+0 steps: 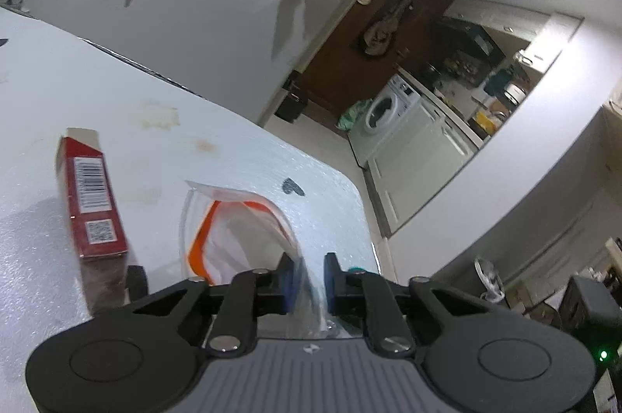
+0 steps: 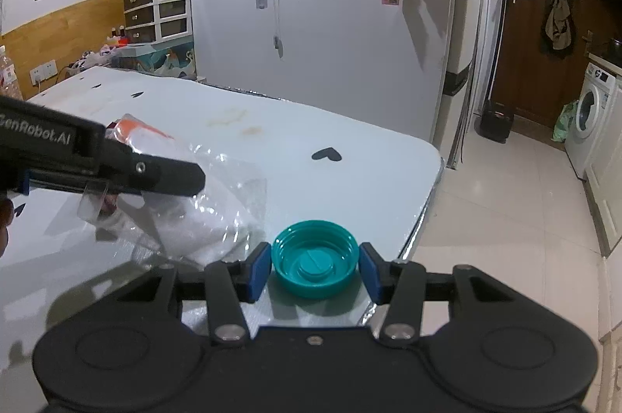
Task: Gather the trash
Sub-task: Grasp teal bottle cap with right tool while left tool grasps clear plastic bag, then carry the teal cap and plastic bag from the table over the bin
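— Blue pads (image 2: 259, 271) of the right gripper (image 2: 315, 271) press both sides of a teal cap (image 2: 314, 263), near the table (image 2: 350, 187) corner.

— And the left gripper (image 1: 308, 279)?

— Pinched narrow on a clear bag (image 1: 241, 230) with orange trim. Beside it, a red box (image 1: 93, 203) lies on the table.
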Motion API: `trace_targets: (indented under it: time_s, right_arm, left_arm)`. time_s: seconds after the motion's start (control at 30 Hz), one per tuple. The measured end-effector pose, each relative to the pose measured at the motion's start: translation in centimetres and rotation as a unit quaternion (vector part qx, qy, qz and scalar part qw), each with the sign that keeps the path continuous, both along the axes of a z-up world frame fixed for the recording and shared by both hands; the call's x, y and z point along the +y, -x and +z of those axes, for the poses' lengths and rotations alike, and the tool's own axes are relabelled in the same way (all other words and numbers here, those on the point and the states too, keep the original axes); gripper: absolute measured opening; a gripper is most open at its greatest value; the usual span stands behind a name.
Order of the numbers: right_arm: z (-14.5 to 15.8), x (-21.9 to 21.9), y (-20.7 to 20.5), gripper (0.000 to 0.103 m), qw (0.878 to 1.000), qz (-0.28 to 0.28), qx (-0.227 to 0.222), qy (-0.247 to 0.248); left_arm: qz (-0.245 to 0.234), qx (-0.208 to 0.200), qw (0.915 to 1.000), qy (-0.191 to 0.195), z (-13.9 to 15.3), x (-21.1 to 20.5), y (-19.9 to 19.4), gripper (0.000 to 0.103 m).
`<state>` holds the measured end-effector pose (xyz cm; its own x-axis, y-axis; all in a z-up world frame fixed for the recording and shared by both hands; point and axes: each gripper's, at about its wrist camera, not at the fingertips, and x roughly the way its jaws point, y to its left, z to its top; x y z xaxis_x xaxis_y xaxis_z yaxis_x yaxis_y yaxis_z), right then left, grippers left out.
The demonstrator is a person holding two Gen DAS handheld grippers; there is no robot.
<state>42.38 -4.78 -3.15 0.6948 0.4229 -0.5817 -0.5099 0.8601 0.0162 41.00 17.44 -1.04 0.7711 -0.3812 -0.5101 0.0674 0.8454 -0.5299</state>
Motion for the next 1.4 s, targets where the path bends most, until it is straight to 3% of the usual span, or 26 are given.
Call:
trace_targets:
  time_s: [0.37,0.63,0.87,1.4]
  right_arm:
    - [1.7,-1.7,1.7,0.049,0.999,-0.022,-0.013,-0.024]
    - [3.6,-3.4,3.4,0.049,0.998,-0.037,-0.025,-0.045]
    - [4.4,-5.2,5.2,0.049,0.996,-0.055,-0.036,-0.055]
    - [6.1,-11.3,11.0,0.049,0.992,-0.091,-0.056,-0.062]
  left_arm:
    - [-0.007,-0.030,0.9947,-0.098,1.7,-2.7,1.4,0.008]
    - [-0.006,-0.053,0.9823,-0.180,2.6,-5.3,3.7,0.008]
    - [-0.004,-0.063,0.9717,-0.228,2.9,-7.8,5.7,0.008]
    - [0.014,-0.076,0.9611,-0.265,4.8,-12.6,10.8,0.007]
